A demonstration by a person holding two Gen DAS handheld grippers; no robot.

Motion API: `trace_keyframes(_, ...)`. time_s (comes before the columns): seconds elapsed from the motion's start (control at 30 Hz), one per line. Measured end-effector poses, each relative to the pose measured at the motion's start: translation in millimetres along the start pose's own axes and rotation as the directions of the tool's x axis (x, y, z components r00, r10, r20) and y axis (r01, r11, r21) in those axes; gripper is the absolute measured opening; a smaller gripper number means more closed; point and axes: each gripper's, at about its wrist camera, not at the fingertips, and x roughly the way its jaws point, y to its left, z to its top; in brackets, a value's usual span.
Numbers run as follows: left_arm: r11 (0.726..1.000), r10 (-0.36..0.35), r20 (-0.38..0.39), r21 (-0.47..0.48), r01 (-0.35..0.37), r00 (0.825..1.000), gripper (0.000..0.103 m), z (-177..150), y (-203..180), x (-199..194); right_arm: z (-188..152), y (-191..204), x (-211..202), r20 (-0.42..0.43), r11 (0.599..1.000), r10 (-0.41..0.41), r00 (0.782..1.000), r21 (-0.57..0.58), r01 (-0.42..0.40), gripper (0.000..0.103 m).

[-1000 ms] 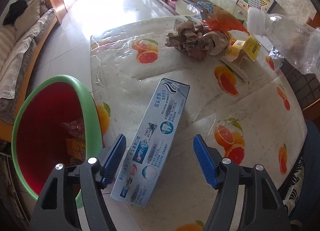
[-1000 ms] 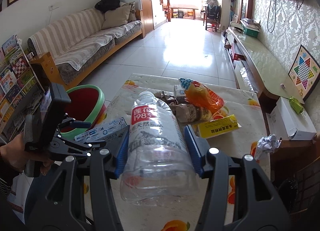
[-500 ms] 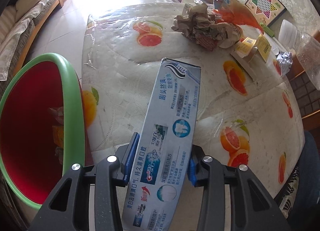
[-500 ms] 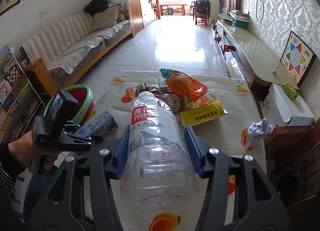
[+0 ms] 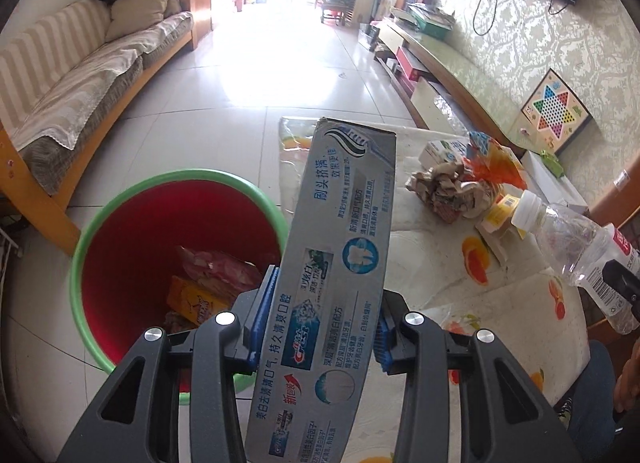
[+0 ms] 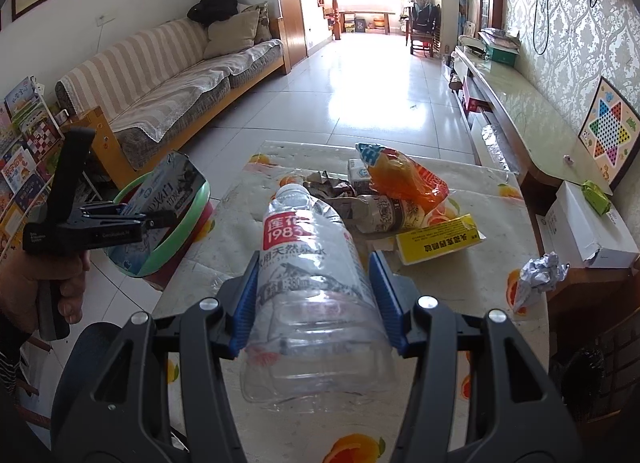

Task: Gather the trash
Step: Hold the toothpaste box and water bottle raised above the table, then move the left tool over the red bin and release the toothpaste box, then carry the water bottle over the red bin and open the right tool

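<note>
My left gripper (image 5: 320, 319) is shut on a long grey toothpaste box (image 5: 336, 263), lifted off the table and tilted upward beside the red bin with a green rim (image 5: 120, 199). The bin holds wrappers and a yellow packet. In the right wrist view the same box (image 6: 168, 191) hangs over the bin (image 6: 192, 215), with the left gripper (image 6: 160, 219) held by a hand. My right gripper (image 6: 316, 295) is shut on an empty clear water bottle (image 6: 312, 287) with a red label, held above the table. That bottle (image 5: 568, 239) shows at the right of the left wrist view.
On the fruit-print tablecloth (image 6: 472, 275) lie crumpled brown paper (image 6: 332, 187), an orange snack bag (image 6: 404, 179), a yellow box (image 6: 440, 239) and a foil ball (image 6: 540, 267). A striped sofa (image 6: 168, 79) stands left, a low cabinet (image 6: 520, 111) right, tiled floor (image 6: 360, 91) beyond.
The left gripper closed on the toothpaste box, then lifted it off the table and swung it toward the bin. The right gripper kept still with the bottle.
</note>
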Motion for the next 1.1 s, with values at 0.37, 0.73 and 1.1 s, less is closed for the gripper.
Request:
trace_keyframes(0.37,0.983,0.127,-0.027,-0.132,-0.129,0.992,0.038,-1,83,13,18,37,13,-0.005,0.997,0.033,0.999,-0.065,-0.033,0.051)
trace_keyframes(0.73,0.967,0.17,0.007,-0.196,-0.165,0.985,0.079,-14,98,16,30,75,29,-0.024,0.99,0.066,0.998,-0.123,-0.069,0.051)
trace_keyframes(1.1,0.941,0.257,0.084,-0.249,-0.23,0.963,0.089,-35,123,-31,58,155,69,-0.025,0.963,0.188,0.982,-0.194,-0.19,0.051)
